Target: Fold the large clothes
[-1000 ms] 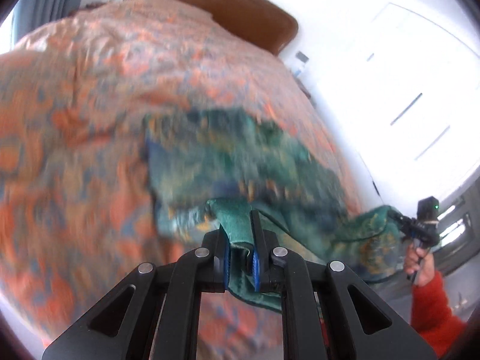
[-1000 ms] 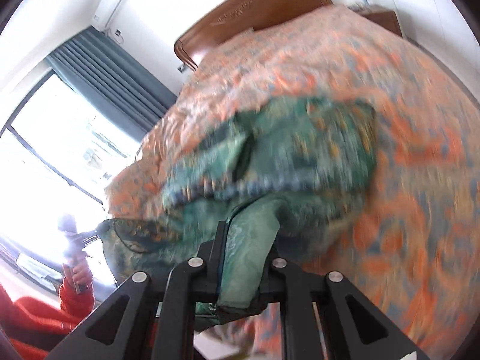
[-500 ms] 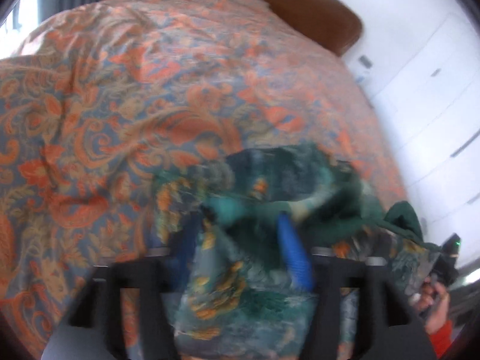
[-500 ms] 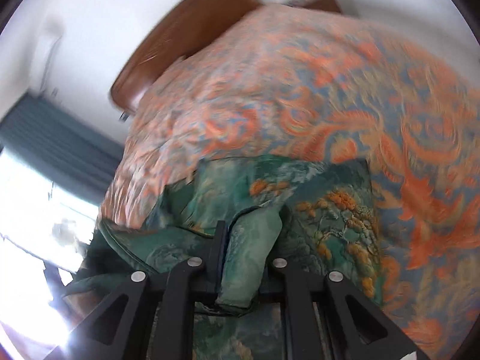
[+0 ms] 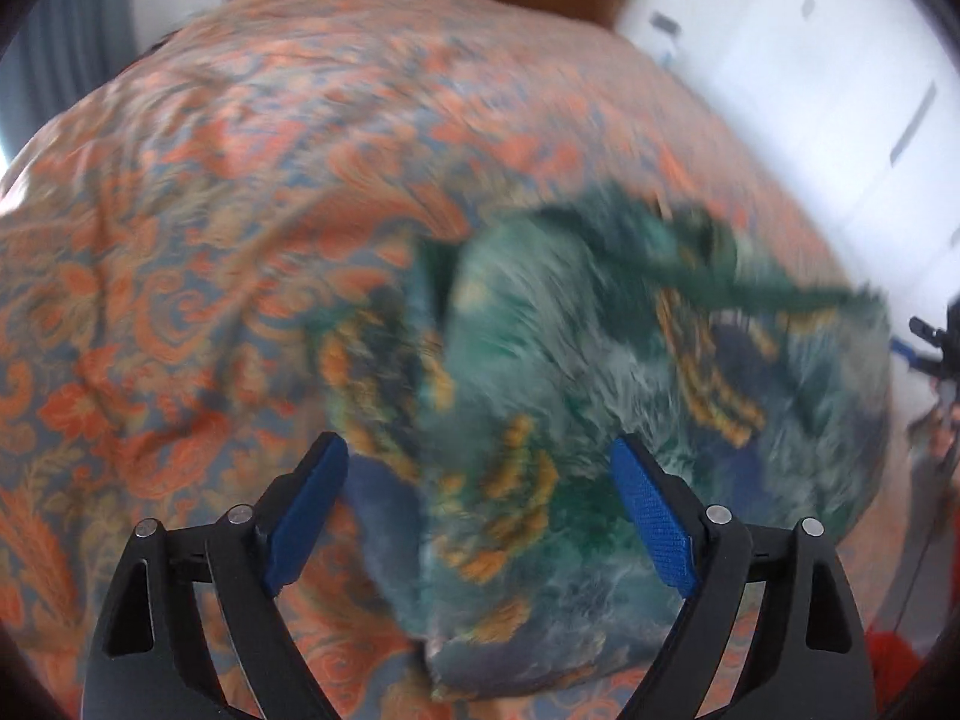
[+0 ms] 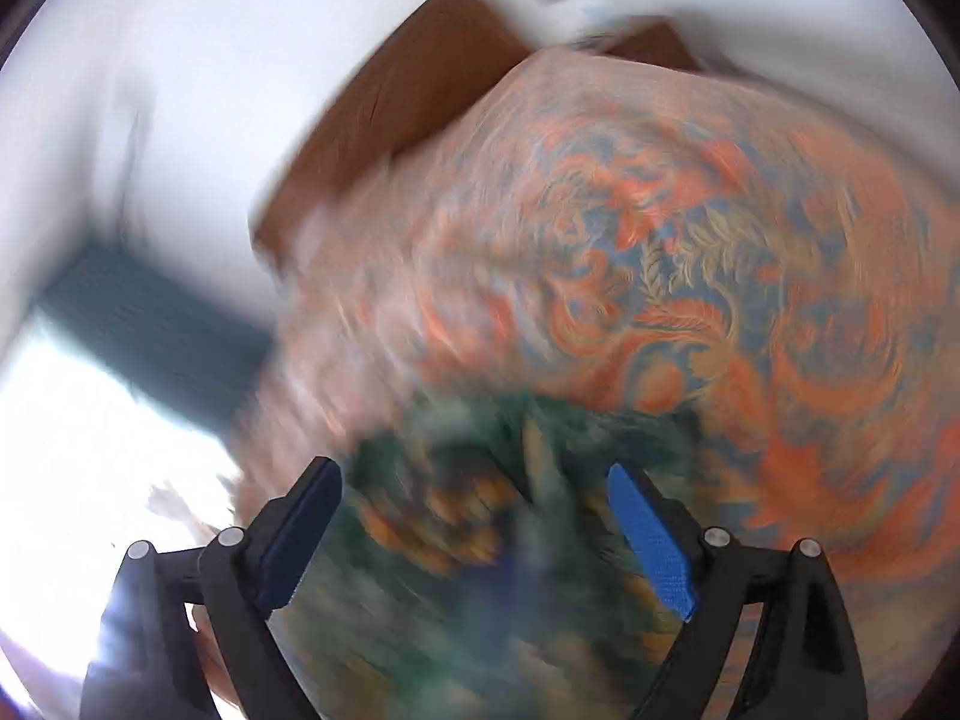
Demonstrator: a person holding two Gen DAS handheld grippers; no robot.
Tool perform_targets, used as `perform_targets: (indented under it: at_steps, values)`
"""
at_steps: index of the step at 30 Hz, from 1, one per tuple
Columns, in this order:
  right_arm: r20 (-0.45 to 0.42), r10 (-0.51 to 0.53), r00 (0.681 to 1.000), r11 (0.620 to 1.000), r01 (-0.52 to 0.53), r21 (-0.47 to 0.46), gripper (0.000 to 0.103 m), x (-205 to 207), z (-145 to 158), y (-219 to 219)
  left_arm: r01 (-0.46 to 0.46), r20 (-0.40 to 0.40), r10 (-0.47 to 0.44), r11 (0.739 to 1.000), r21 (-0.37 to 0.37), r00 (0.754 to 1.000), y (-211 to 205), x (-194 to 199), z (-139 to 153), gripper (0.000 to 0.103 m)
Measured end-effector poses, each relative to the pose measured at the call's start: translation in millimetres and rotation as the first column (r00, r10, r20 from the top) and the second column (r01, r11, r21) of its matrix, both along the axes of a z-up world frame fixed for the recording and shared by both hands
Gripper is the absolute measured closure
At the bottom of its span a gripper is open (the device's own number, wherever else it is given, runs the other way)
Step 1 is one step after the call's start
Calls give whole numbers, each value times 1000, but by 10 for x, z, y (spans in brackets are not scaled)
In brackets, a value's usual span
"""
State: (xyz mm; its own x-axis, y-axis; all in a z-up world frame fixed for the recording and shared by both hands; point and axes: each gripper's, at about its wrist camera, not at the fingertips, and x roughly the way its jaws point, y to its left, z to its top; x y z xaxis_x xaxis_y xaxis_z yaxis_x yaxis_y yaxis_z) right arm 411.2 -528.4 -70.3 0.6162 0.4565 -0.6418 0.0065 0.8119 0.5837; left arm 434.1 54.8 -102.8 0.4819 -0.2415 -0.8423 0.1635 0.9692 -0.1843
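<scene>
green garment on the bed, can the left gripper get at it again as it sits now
Probably yes: the left gripper is opening, and the green garment lies on the bedspread just ahead, nothing covering it.

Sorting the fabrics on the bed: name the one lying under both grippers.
The green garment, teal with gold patches, bunched on the orange bedspread that covers the whole bed.

Both grippers: black angular frames w/ silver screws, blue ribbed pads (image 5: 651,516) on fingers. Red sleeve (image 5: 894,654) at near right, left-wrist view.
</scene>
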Motion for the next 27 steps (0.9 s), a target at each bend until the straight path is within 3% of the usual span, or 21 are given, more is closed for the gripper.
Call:
perform_targets:
  at_steps: [1, 3, 5, 6, 7, 8, 9, 13, 15, 18, 20, 23, 25, 27]
  values:
    - [-44, 81, 996, 994, -84, -70, 10, 10, -67, 160, 5, 0, -5, 1000, 13, 1000, -60, 32, -37, 13]
    - [-113, 155, 981, 968, -174, -180, 10, -12, -226, 429, -9, -11, 10, 999, 32, 1000, -186, 134, -117, 26]
    - [-125, 141, 982, 947, -170, -272, 15, -16, -322, 614, -51, -36, 53, 997, 62, 998, -236, 190, -151, 85]
    - [-95, 122, 988, 945, -145, -292, 27, -24, -342, 708, -64, -33, 67, 995, 74, 997, -237, 185, -129, 89]
    - [-82, 115, 990, 943, -135, -304, 71, -30, -339, 740, -66, -16, 67, 995, 78, 998, -234, 151, -81, 92]
    - [-81, 94, 992, 927, -117, -355, 92, -51, -333, 789, -65, 12, 64, 994, 92, 998, -225, 87, -14, 93]
    - [-80, 70, 994, 906, -97, -411, 96, -66, -317, 837, -67, 48, 62, 992, 104, 997, -197, -3, 99, 94]
    - [16, 66, 998, 850, -48, -525, 97, -285, 27, 878, -103, 169, 94, 994, 45, 981, -3, -208, 525, 94]
    - [77, 46, 996, 849, 2, -528, 97, -303, 245, 839, -128, 234, 118, 991, 26, 965, 17, -203, 696, 94]
    - [180, 7, 984, 860, 86, -504, 97, -211, 530, 804, -188, 373, 147, 979, 76, 916, -115, -114, 872, 94]
    - [239, -19, 971, 858, 139, -495, 97, -96, 633, 812, -225, 415, 164, 969, 102, 895, -202, 40, 831, 94]
    - [267, -74, 961, 851, 201, -484, 97, 177, 582, 806, -261, 334, 205, 956, 133, 920, -238, 415, 425, 94]
    - [216, -107, 970, 841, 204, -501, 97, 414, 307, 790, -284, 224, 247, 947, 149, 943, -175, 627, -44, 94]
    - [117, -134, 984, 831, 176, -528, 97, 628, -127, 770, -303, 142, 285, 945, 126, 948, -70, 663, -478, 92]
